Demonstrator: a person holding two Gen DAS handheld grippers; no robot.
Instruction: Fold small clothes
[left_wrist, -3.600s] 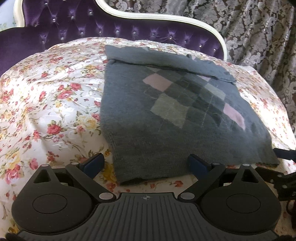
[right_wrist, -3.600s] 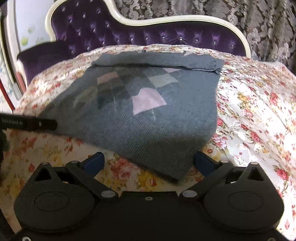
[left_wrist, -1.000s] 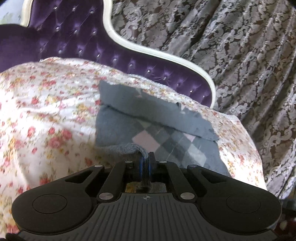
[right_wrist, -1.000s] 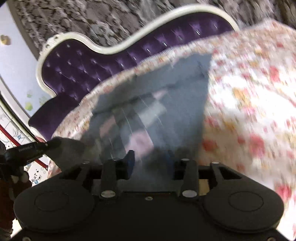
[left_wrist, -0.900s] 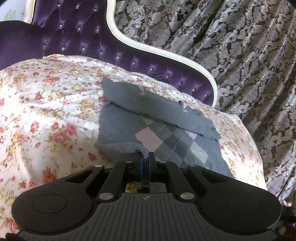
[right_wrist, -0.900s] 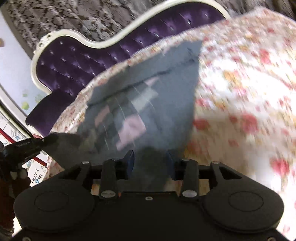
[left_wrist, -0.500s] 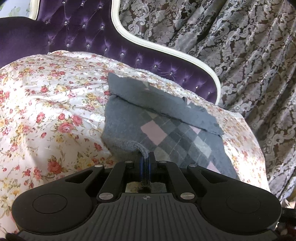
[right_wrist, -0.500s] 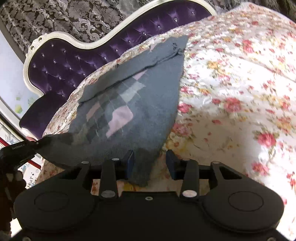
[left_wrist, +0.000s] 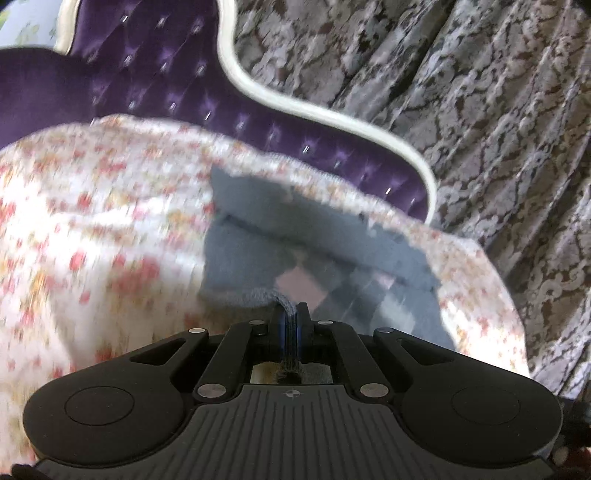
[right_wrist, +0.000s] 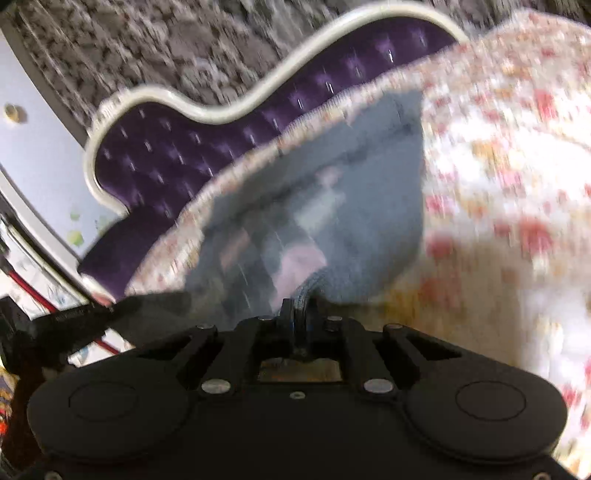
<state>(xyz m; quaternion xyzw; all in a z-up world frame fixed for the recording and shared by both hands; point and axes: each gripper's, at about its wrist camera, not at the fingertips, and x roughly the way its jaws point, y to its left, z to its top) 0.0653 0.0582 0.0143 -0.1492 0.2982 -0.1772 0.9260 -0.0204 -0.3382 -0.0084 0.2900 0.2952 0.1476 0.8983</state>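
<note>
— So, how do the jaws stand?
— Both pairs are pressed together on knit. The left gripper (left_wrist: 290, 325) pinches a near corner of the grey argyle sweater (left_wrist: 258, 266). The right gripper (right_wrist: 297, 317) has just been closing, and the other near corner is now bunched between its pads.
— Where is the sweater?
— Spread on the floral bedspread (left_wrist: 92, 229), far edge folded over, near edge lifted at 2 corners. Beyond are the purple tufted headboard (left_wrist: 166, 85) and patterned curtain (left_wrist: 480, 110). Both views are blurred.
</note>
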